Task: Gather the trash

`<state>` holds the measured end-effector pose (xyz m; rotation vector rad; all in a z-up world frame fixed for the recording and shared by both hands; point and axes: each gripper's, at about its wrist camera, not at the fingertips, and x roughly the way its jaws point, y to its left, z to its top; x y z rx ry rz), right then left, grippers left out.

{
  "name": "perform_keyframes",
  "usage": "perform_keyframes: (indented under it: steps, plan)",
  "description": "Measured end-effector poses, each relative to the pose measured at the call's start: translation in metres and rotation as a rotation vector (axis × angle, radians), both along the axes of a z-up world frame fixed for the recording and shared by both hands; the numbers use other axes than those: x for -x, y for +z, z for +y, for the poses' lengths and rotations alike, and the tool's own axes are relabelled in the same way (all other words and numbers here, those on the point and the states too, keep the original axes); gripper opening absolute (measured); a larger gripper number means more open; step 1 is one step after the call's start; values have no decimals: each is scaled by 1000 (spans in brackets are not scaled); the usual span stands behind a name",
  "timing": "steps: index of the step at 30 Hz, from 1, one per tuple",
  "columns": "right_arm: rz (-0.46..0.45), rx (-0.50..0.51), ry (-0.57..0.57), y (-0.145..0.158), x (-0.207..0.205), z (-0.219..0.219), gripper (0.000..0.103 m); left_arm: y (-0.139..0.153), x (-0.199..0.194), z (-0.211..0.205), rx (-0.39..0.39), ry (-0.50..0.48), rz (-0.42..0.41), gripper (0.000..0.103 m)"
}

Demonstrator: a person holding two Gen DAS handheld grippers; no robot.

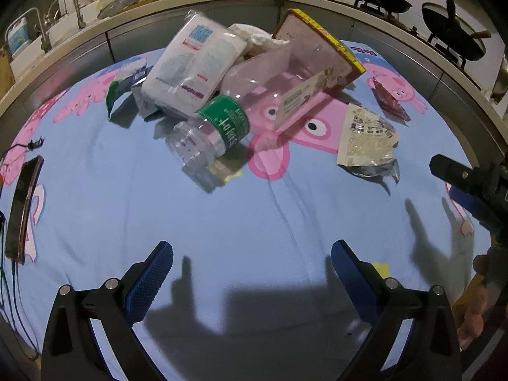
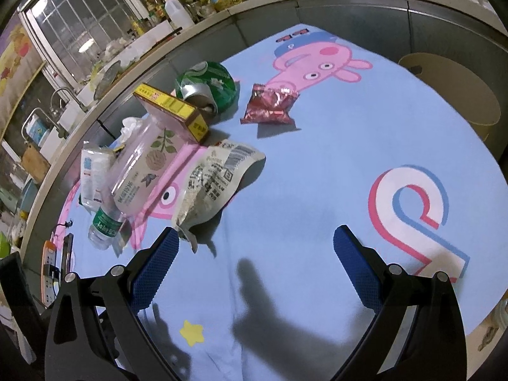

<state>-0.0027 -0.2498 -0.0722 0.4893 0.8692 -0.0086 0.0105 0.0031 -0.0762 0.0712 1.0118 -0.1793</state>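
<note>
Here both grippers, left gripper [image 1: 250,273] and right gripper [image 2: 255,262], hover with fingers spread wide and empty above the blue cartoon cloth [image 1: 222,222] on the worktop. The trash pile [image 1: 228,76] lies ahead, a clear bottle [image 1: 208,138] nearest the left.

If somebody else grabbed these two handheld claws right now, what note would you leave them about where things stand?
Left gripper: open, empty, above bare cloth short of the pile.
Right gripper: open, empty, its left finger beside the white torn pouch.
Trash all lies on the blue cartoon cloth: green-label bottle, clear jar, white pack, yellow-edged box, green can, red wrapper.
Done: nothing visibly collected.
Left: every piece. No bin is identifiable.
</note>
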Motion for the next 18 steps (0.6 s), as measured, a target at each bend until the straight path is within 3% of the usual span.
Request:
perform_keyframes:
  steps: [7, 18]
  plan:
    - [70, -40, -1, -16, -4, 3, 97, -8, -4, 15, 28, 47, 42, 99]
    - [76, 84, 23, -18, -4, 21, 98, -16, -7, 22, 59, 53, 71, 99]
